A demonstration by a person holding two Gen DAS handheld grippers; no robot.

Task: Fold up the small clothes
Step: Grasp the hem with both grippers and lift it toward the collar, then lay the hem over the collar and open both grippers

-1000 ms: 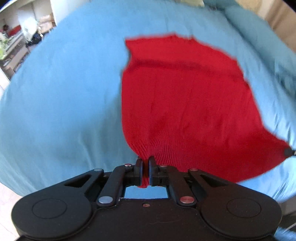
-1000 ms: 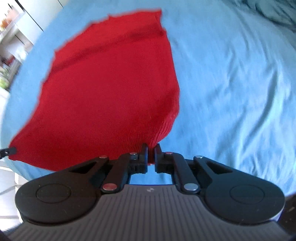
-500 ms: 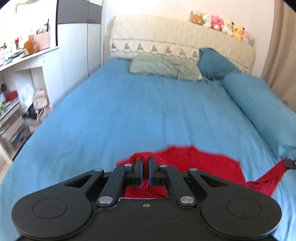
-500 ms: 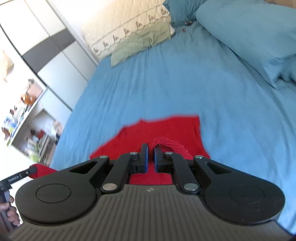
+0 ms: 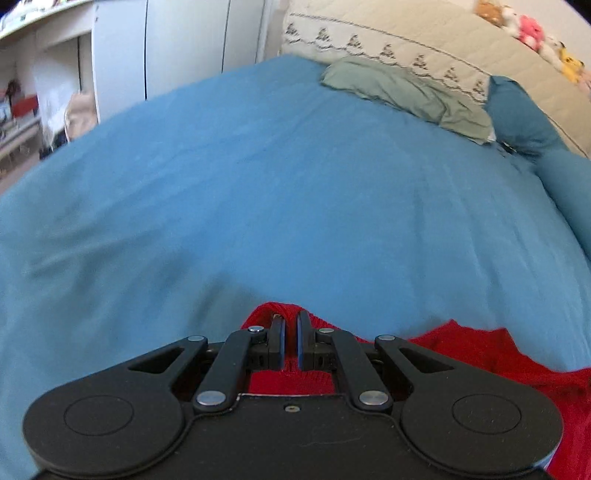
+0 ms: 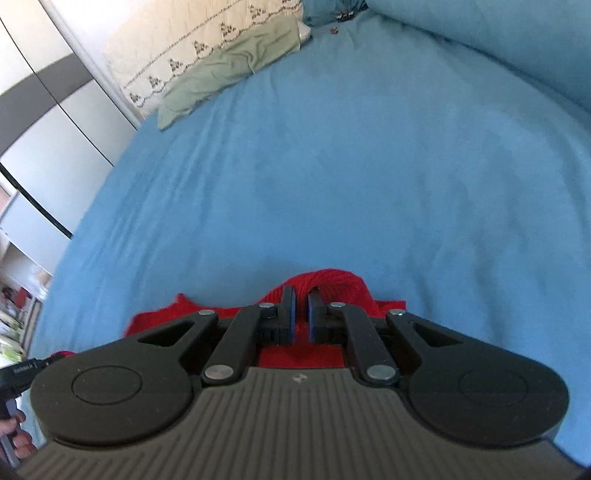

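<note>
A home bedroom: a bed [image 5: 295,192] under a blue sheet fills the frame, backed by a cream quilted headboard [image 5: 424,40] with a stitched border. A green pillow [image 5: 406,92] and blue pillows [image 5: 517,114] lie at its head, and plush toys [image 5: 528,29] line the headboard's top. White wardrobe doors [image 5: 177,44] and cluttered shelves [image 5: 22,110] stand beside the bed.

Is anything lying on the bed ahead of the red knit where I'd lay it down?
Nothing visible does. Both the left tool and the right tool are shut on the red knit, and the blue sheet ahead of it is bare. The green pillow lies far off by the headboard.
</note>
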